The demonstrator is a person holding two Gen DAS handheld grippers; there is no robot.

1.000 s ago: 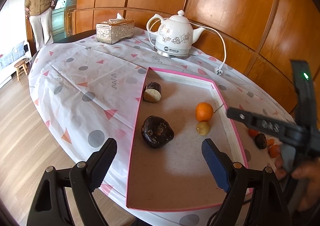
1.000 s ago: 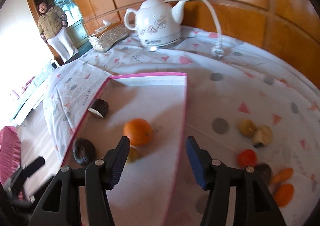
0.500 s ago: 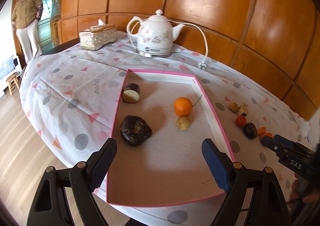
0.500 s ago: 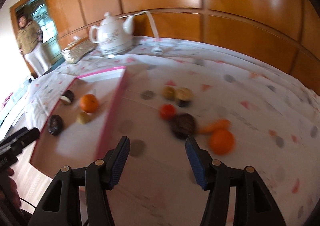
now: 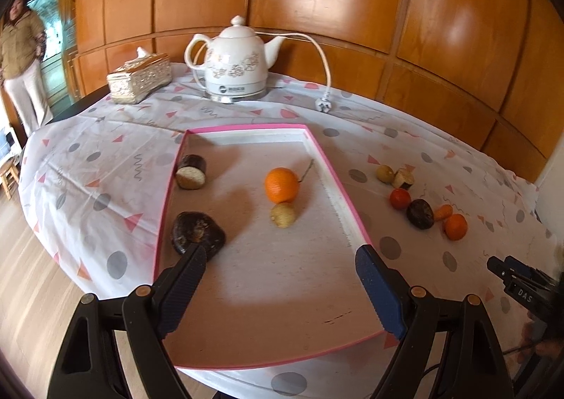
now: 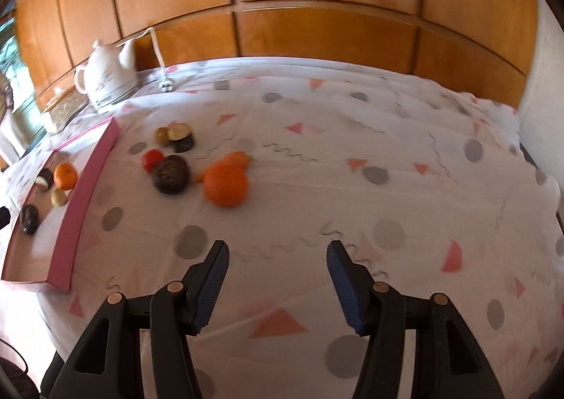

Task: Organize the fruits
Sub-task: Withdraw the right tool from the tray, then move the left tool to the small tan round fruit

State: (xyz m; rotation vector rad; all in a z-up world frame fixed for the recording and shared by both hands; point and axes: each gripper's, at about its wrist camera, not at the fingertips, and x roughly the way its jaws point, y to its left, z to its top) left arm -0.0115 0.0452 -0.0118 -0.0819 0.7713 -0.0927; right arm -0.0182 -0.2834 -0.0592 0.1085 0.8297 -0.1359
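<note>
A pink-rimmed tray [image 5: 345, 208] holds an orange [image 5: 281, 184], a small yellowish fruit [image 5: 283, 215], a dark round fruit [image 5: 197, 232] and a cut dark piece [image 5: 191, 171]. My left gripper [image 5: 278, 270] is open and empty above the tray's near end. Right of the tray lie loose fruits: an orange [image 6: 225, 184], a dark round fruit [image 6: 171, 174], a red one [image 6: 152, 159], a carrot [image 6: 235, 159], a yellowish fruit [image 6: 162, 135] and a cut piece [image 6: 181, 136]. My right gripper [image 6: 276, 258] is open and empty, well short of them.
A white kettle [image 5: 237, 62] with its cord and plug [image 5: 323, 105] and a tissue box [image 5: 140, 82] stand at the table's back. A person [image 5: 19, 56] stands at the far left by a door. Wood panelling backs the table.
My right gripper has swung right, away from the tray, to face the loose fruits on the cloth. My left gripper's view has turned right and pulled back a little. Both stay open.
</note>
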